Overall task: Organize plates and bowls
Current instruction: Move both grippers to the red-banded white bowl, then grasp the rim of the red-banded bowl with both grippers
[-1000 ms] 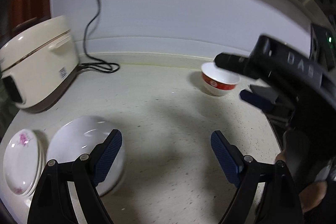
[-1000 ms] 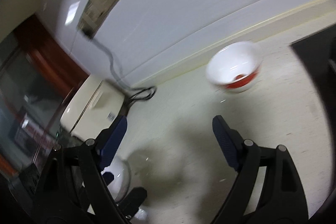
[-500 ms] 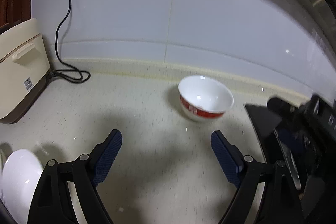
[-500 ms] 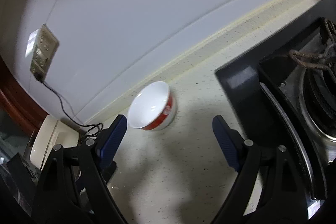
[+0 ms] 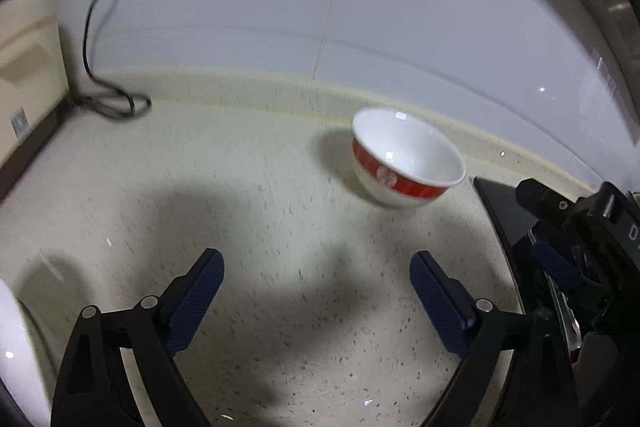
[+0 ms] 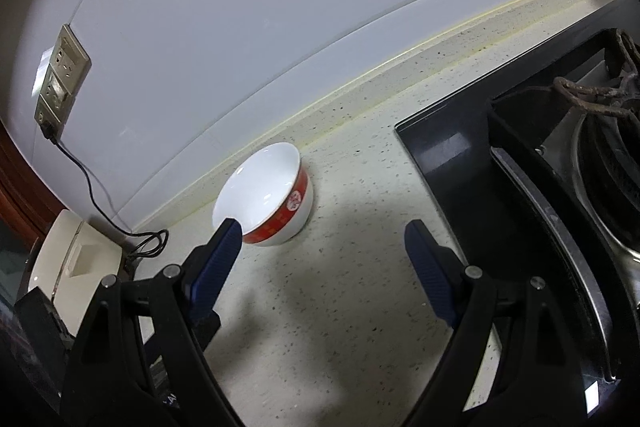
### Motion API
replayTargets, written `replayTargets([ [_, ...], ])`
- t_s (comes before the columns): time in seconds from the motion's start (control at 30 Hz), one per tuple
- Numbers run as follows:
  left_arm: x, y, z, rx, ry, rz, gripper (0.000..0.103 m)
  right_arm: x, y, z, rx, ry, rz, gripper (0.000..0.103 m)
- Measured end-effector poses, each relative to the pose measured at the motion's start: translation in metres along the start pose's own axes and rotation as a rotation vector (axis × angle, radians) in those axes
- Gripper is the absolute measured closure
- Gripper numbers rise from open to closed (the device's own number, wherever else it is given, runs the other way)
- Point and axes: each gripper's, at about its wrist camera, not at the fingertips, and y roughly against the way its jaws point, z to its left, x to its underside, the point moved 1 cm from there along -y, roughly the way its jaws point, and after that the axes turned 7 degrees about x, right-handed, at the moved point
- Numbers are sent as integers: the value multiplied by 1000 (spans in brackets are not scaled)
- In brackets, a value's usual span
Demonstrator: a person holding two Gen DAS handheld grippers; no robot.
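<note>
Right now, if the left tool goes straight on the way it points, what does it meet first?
Probably bare counter, well short of the wall. The bowl sits right of that line, so the opening left tool, nothing between its jaws, likely passes it; depth is unclear.

Bowl (image 6: 267,191) on counter (image 6: 328,307) near back wall, left of stove (image 6: 520,195). Cooker (image 6: 76,263) further left, its cord (image 6: 96,203) running to wall socket (image 6: 60,75). Plate (image 5: 16,355) at counter's front-left.
</note>
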Motion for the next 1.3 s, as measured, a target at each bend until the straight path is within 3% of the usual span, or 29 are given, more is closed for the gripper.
replayTargets([
  [0.2,-4,-2,13,9,77,5,8,-4,-29,6,-15,-25,65,18],
  [0.43,-3,-4,29,112,200,20,8,-20,-70,37,-7,-19,154,18],
  [0.57,-4,-1,27,85,185,3,8,-35,-96,53,64,33,223,18],
  [0.7,-7,-7,25,81,176,21,8,-36,-112,71,181,187,295,18],
  [0.73,-7,-8,25,81,177,27,8,-34,-112,71,184,201,306,20],
  [0.8,-8,-13,29,87,185,37,8,-32,-112,69,182,222,339,36],
  [1.07,-9,-10,34,109,221,39,8,-19,-93,58,113,278,426,69],
  [1.3,-11,-8,36,143,244,29,8,12,-53,38,19,299,471,68],
])
